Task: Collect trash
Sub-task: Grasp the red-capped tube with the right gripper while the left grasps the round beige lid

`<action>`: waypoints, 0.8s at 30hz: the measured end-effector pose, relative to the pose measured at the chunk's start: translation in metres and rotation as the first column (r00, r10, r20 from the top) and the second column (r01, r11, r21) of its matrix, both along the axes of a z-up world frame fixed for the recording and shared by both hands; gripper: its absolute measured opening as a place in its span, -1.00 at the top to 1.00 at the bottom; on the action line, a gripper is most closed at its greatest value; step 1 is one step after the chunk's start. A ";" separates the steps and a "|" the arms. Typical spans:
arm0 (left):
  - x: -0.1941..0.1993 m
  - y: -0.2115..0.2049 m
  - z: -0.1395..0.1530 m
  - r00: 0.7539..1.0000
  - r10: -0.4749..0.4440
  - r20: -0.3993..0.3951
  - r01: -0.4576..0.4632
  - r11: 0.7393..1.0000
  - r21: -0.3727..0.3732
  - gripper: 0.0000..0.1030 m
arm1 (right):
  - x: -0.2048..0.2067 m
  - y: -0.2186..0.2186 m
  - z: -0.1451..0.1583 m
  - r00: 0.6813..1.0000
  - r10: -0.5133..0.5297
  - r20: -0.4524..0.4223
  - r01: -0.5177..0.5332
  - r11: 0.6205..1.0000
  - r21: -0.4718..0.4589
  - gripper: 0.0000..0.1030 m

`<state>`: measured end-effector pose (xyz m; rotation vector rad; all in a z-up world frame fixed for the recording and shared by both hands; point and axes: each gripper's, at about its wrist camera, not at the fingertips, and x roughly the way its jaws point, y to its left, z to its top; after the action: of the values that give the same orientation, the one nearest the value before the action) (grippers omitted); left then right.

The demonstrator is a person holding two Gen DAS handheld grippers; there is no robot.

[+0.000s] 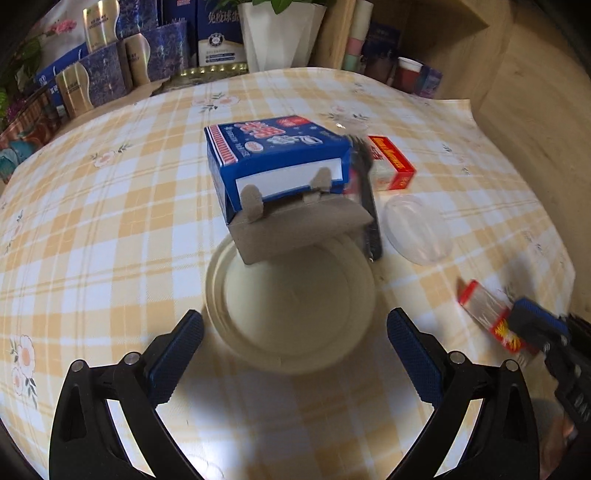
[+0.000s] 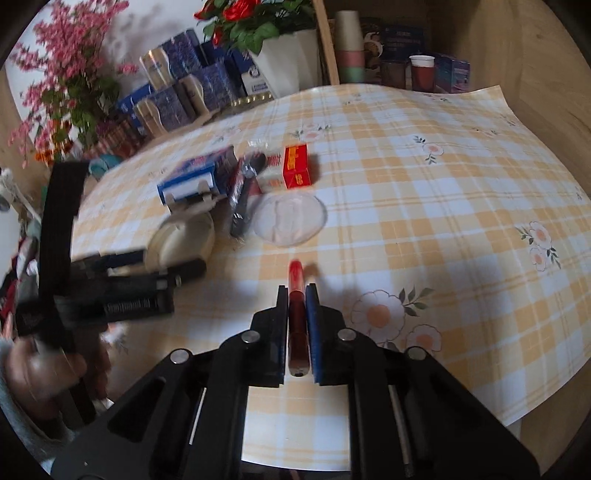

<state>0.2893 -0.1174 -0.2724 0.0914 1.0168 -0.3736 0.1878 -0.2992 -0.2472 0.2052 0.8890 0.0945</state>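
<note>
My left gripper [image 1: 295,325] is open, its jaws on either side of a cream round lid [image 1: 291,306] lying on the checked tablecloth. Behind the lid stands an open blue carton [image 1: 277,155] with a grey flap. A dark wrapper [image 1: 365,199] leans against it, next to a red box [image 1: 391,158] and a clear plastic lid [image 1: 417,229]. My right gripper [image 2: 297,291] is shut on a flattened red and clear packet [image 2: 297,314], held above the table; it also shows in the left wrist view [image 1: 491,317]. The same trash pile shows in the right wrist view, with the blue carton [image 2: 195,177] and red box [image 2: 295,166].
Blue gift boxes [image 1: 103,74], a white flower pot [image 1: 280,33] and cups [image 1: 406,74] line the back of the table. A wooden wall [image 1: 535,110] stands at the right. The tablecloth's edge [image 2: 517,406] hangs at the near right.
</note>
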 end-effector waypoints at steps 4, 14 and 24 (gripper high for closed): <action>0.011 -0.003 0.001 1.000 0.021 -0.021 -0.021 1.000 0.002 -0.88 | -0.001 -0.004 -0.005 1.000 0.008 -0.014 -0.008 1.000 0.026 0.76; 0.000 0.007 0.003 1.000 -0.011 -0.006 0.011 1.000 0.006 -0.60 | 0.009 0.001 -0.015 0.997 0.029 -0.073 -0.024 0.997 0.069 0.70; -0.028 0.032 0.009 1.000 0.015 -0.021 -0.017 0.996 -0.091 -0.57 | 0.014 0.032 -0.020 0.994 0.071 -0.082 -0.075 0.996 -0.050 0.32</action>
<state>0.2612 -0.0858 -0.2638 -0.0027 1.0180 -0.4069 0.2020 -0.2674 -0.2675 0.1278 0.9777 0.1314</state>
